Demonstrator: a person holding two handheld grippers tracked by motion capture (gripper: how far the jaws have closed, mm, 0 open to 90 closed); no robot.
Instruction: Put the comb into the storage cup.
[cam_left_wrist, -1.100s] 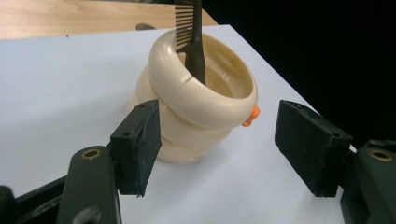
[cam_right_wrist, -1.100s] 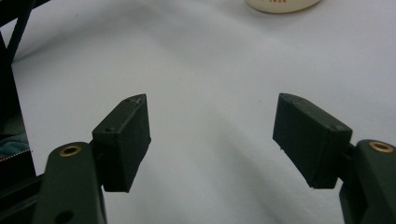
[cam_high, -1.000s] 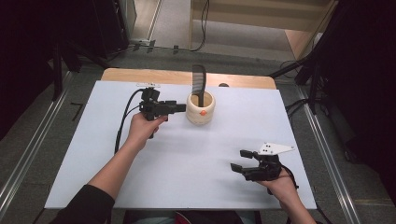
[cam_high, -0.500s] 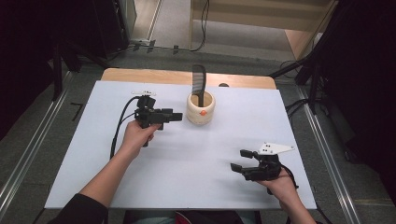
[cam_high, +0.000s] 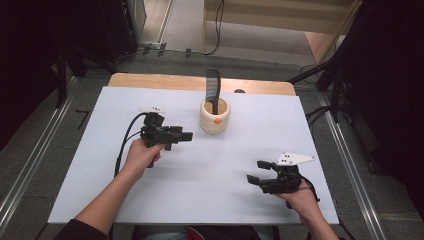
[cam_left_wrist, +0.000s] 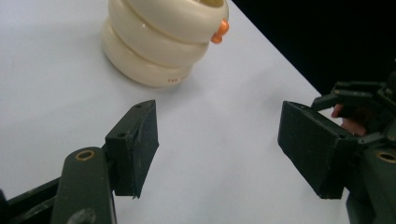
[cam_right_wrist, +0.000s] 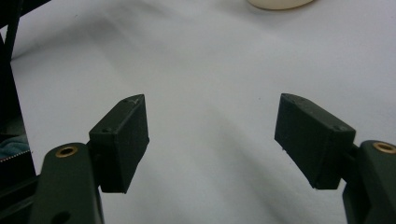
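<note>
A cream ribbed cup (cam_high: 215, 118) stands at the far middle of the white table (cam_high: 90, 190), with a black comb (cam_high: 213, 86) upright in it and a small orange knob (cam_high: 217, 120) on its near side. My left gripper (cam_high: 186, 135) hovers left of the cup, pointing right, open and empty. In the left gripper view the cup (cam_left_wrist: 159, 42) and its knob (cam_left_wrist: 219, 31) lie ahead of my left gripper (cam_left_wrist: 219, 140), apart from it. My right gripper (cam_high: 256, 171) rests open and empty at the near right, and its own view has my right gripper (cam_right_wrist: 212, 135) over bare table.
A wooden strip (cam_high: 150, 80) runs along the table's far edge. The left gripper's black cable (cam_high: 124, 145) loops over the table beside the forearm. Dark stands and cables crowd the floor beyond. The right hand's gripper (cam_left_wrist: 364, 100) appears far off in the left gripper view.
The left hand has drawn its gripper back from the cup, toward the near side and a little lower. The right gripper has stayed where it was.
</note>
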